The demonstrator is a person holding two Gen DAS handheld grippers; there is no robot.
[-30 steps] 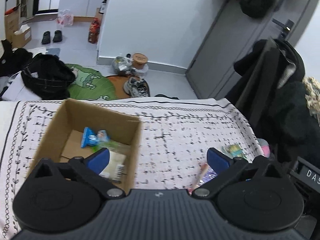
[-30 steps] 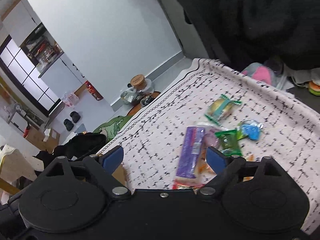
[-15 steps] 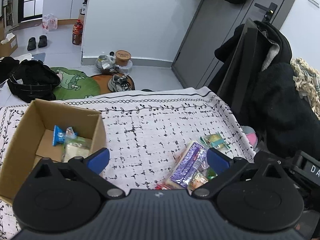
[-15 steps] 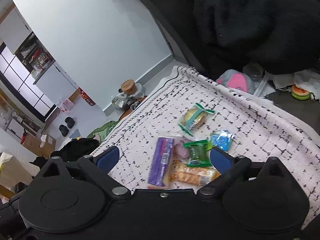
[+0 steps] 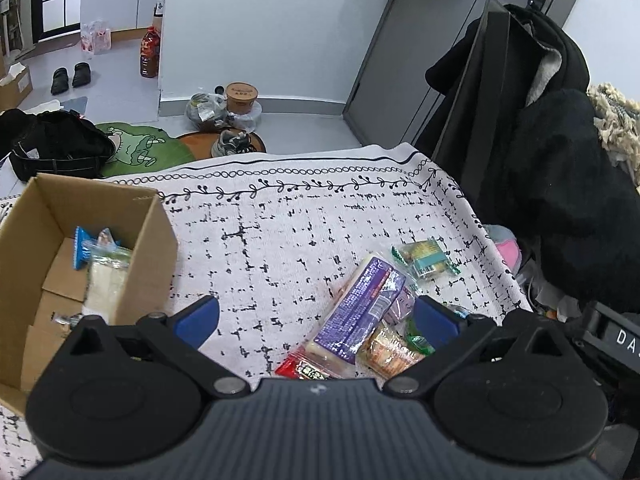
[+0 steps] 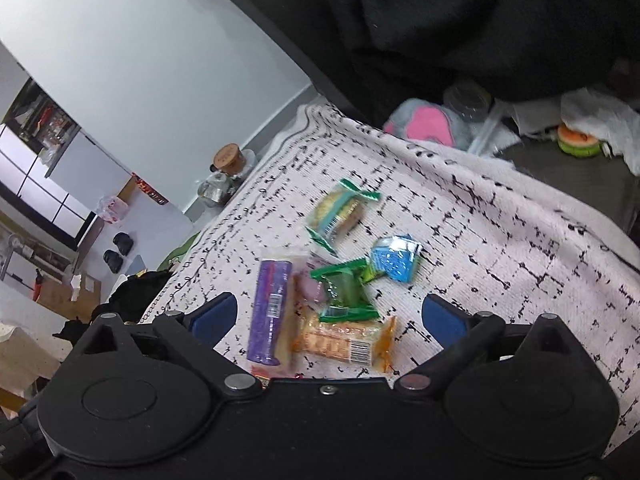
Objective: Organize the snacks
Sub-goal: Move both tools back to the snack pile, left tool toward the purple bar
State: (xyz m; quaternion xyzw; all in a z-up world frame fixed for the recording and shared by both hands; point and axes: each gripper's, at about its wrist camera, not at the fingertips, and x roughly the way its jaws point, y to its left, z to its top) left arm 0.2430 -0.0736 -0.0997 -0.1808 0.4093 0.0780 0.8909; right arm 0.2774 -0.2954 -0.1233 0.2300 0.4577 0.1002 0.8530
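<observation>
White cloth [image 5: 304, 216] with black dashes covers the table — grey door [image 5: 420, 60] and dark coats [image 5: 560, 184] behind. Both grippers, left gripper [image 5: 316, 318] and right gripper [image 6: 328, 314], gape wide, holding nothing. Snack pile [image 6: 320, 304] lies on the cloth; cardboard box [image 5: 132, 240] sits left, packets inside.

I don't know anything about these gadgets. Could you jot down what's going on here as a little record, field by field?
Setting: table under a white cloth with black marks
Container: open cardboard box at the table's left, a few wrapped snacks already inside
Loose snacks: purple packet, orange cracker pack, green wrapper, blue packet, round biscuit pack
Left gripper: open, empty, above the table between box and snacks
Right gripper: open, empty, over the snack pile
Status: pile not yet sorted into the box
</observation>
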